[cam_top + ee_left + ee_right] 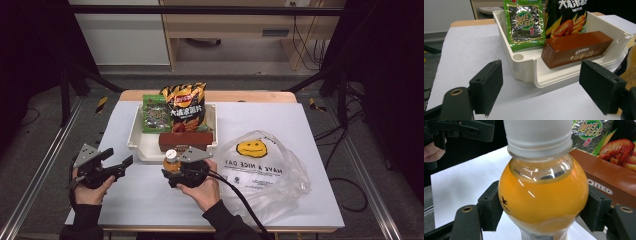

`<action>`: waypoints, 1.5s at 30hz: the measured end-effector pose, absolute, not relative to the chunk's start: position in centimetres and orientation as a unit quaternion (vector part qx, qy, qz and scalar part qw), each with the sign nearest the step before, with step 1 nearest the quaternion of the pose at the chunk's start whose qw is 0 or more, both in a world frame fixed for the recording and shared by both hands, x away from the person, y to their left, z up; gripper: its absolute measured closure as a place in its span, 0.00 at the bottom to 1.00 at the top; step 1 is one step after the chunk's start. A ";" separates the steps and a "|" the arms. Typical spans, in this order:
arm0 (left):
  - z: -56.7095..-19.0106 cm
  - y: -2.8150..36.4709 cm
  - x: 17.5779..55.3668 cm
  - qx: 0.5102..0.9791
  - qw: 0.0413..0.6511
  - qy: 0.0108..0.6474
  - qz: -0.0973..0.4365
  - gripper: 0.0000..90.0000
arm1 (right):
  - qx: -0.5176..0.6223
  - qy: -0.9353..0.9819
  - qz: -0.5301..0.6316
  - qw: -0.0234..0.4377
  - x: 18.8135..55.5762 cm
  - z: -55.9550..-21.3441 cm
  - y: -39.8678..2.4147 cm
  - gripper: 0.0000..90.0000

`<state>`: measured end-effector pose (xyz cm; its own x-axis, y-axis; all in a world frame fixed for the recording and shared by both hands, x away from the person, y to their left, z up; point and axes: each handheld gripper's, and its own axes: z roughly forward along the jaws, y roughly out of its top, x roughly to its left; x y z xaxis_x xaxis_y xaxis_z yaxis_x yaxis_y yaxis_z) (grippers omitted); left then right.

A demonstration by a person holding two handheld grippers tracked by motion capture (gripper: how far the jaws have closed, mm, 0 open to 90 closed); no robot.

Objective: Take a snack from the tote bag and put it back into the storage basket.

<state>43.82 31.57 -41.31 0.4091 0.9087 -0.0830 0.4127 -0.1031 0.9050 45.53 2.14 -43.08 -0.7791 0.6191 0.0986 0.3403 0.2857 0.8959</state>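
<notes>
While the right gripper (174, 172) clamps its jaws on the round belly of an orange drink bottle (541, 195), the left gripper (120, 161) hovers over the white desk (150, 200) with its jaws spread wide and nothing between them. The bottle stands upright just in front of the white tray (137, 142), near the middle of the desk, its white cap (171, 154) uppermost. In the right gripper view both black pads press against the bottle's sides; the cap is cut off by the top edge and the bottle's base is out of sight below.

The tray holds three things: one green seaweed packet (525, 23), one black-and-orange crisp bag (185, 107) and one brown biscuit box (576, 50) lying across the front. In the left gripper view the crisp bag is cut off at the top and the tray's right end runs past the frame. One clear plastic bag (265, 170) with a yellow smiling face lies on the desk to the right of the bottle, just beside the right hand (202, 187); whatever may be inside it is hard to make out.
</notes>
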 end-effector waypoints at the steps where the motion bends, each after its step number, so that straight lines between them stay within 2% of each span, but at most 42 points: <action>1: -41.3 31.6 43.8 0.694 0.472 0.475 0.263 0.21 | 0.302 0.792 0.512 0.140 45.5 -43.1 2.1 0.31; 8: -41.3 31.7 43.8 0.692 0.475 0.477 0.261 0.21 | 0.299 0.774 0.536 0.157 44.7 -42.1 1.5 0.24; 13: -41.2 31.5 43.7 0.694 0.475 0.474 0.261 0.21 | 0.295 0.770 0.542 0.163 43.8 -40.9 -0.1 0.23; 18: -40.9 30.9 43.4 0.696 0.485 0.463 0.256 0.21 | 0.299 0.754 0.559 0.172 42.8 -39.7 -2.8 0.25; 23: -40.4 29.8 43.0 0.702 0.491 0.448 0.256 0.21 | 0.313 0.741 0.564 0.187 42.4 -39.1 -6.8 0.32; 34: -40.5 27.7 42.3 0.718 0.489 0.429 0.247 0.20 | 0.383 0.724 0.531 0.215 42.3 -41.1 -16.5 0.45; 45: -41.0 25.8 40.9 0.740 0.483 0.406 0.234 0.18 | 0.422 0.718 0.499 0.239 41.9 -42.5 -20.8 0.45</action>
<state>40.85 25.79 -41.04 0.5609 0.8265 -0.0470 0.3752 -0.2032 0.9044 41.87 -20.76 -42.48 -0.5298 0.8446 0.0771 0.3672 0.1465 0.9185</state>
